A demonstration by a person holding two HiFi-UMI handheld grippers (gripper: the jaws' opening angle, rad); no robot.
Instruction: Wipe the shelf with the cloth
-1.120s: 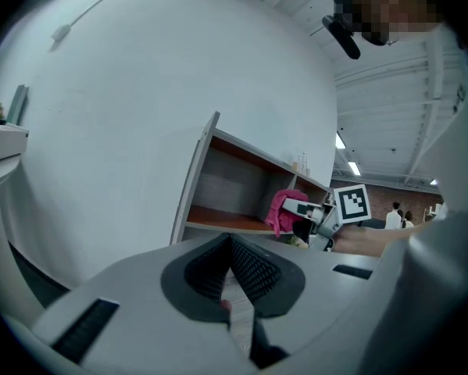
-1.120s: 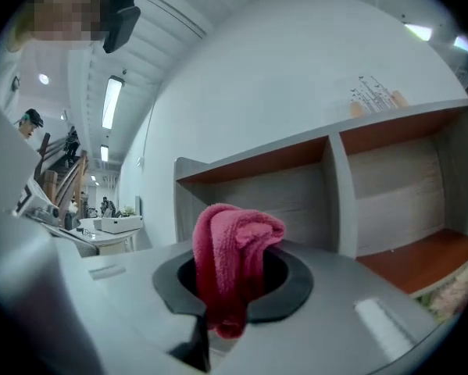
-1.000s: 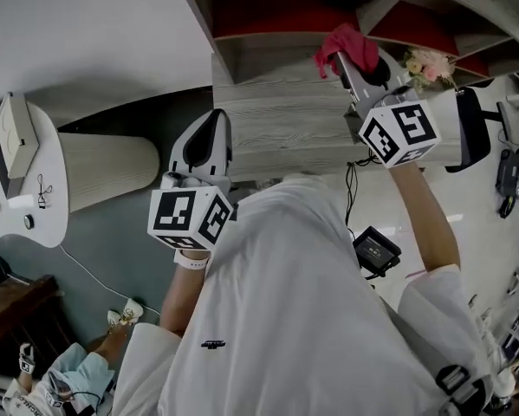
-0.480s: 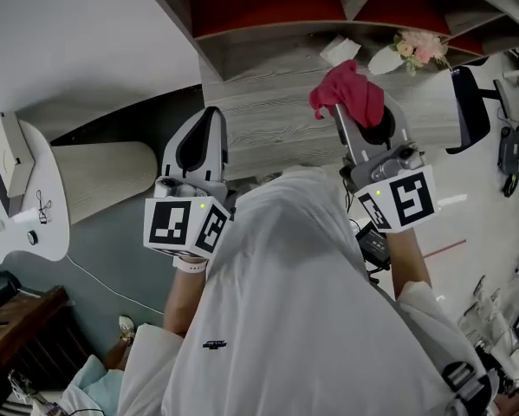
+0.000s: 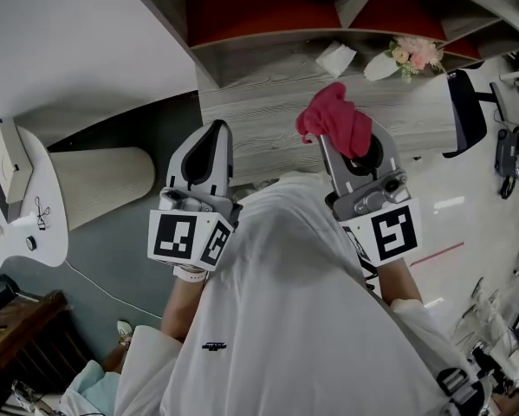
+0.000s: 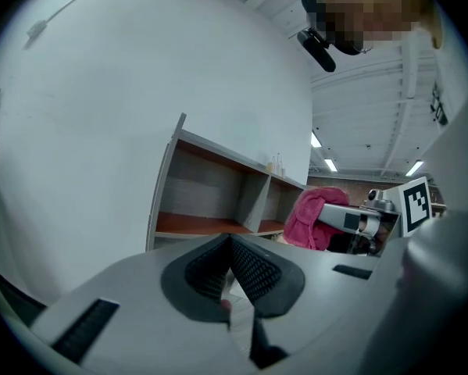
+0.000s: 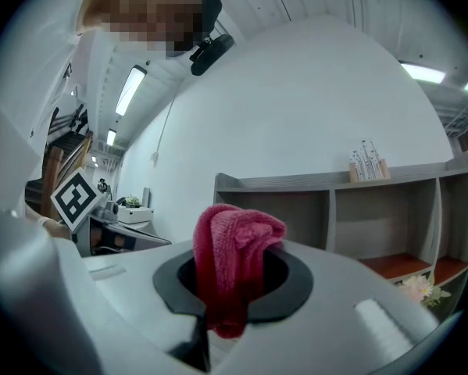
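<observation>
Pulled back: my right gripper (image 5: 339, 144) has drawn away from shelf (image 5: 259, 102) toward body, red cloth (image 5: 335, 121) bunched at its tip, over wooden ledge. Left gripper (image 5: 209, 137) hovers alongside, near shelf edge.
Left gripper view: jaws pressed together, nothing between.
Right gripper view: jaws clamped on cloth, folds spilling over pads.

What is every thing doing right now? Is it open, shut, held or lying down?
left gripper: shut, holding nothing.
right gripper: shut on the cloth.
cloth: bunched up, held up off the shelf.
shelf: open at the front, not being wiped.
flowers: lying on their side on the shelf.
white paper: lying on the shelf.
</observation>
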